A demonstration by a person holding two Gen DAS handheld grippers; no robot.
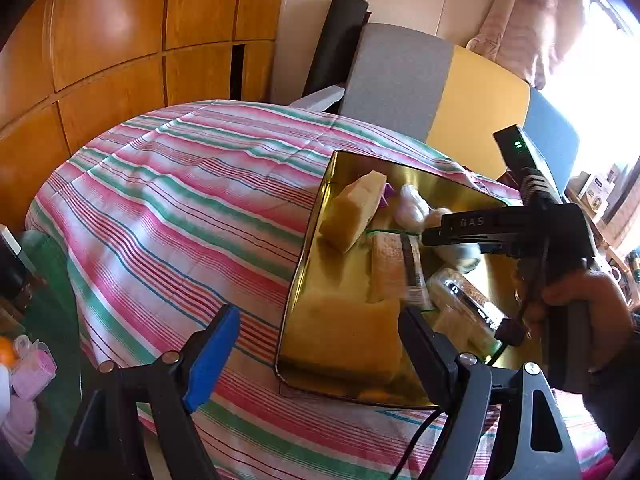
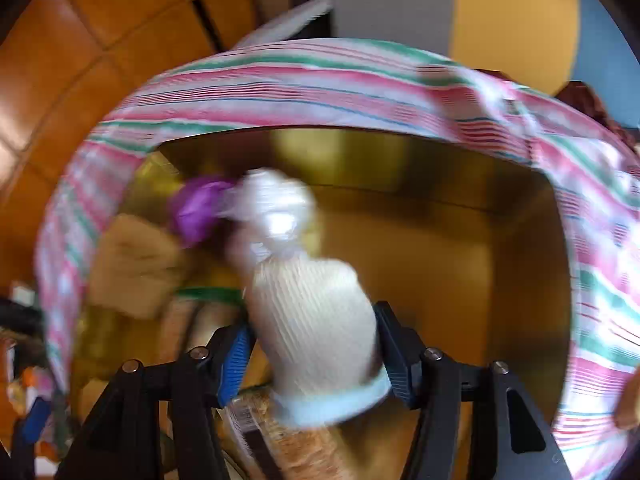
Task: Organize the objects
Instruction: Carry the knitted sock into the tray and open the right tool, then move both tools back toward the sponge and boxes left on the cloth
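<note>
- This is a lived-in room of a home, most likely a bedroom or sitting room.
- Glossy orange-brown wooden wardrobe doors (image 1: 120,40) fill the wall on the left, panelled like built-in cupboards.
- A pink, green and white striped quilted cloth (image 1: 180,200) covers the table.
- A pale pink curtain (image 1: 528,12) hangs beside a bright window (image 1: 600,80).
- Grey, yellow and blue cushioned panels (image 1: 476,104) stand behind the table.
- Small boxes crowd a shelf (image 1: 600,196) under the window.

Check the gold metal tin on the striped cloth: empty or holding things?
Holding things. The gold metal tin contains a yellow sponge block, a purple piece and a white knotted pouch between the right gripper's fingers.
</note>
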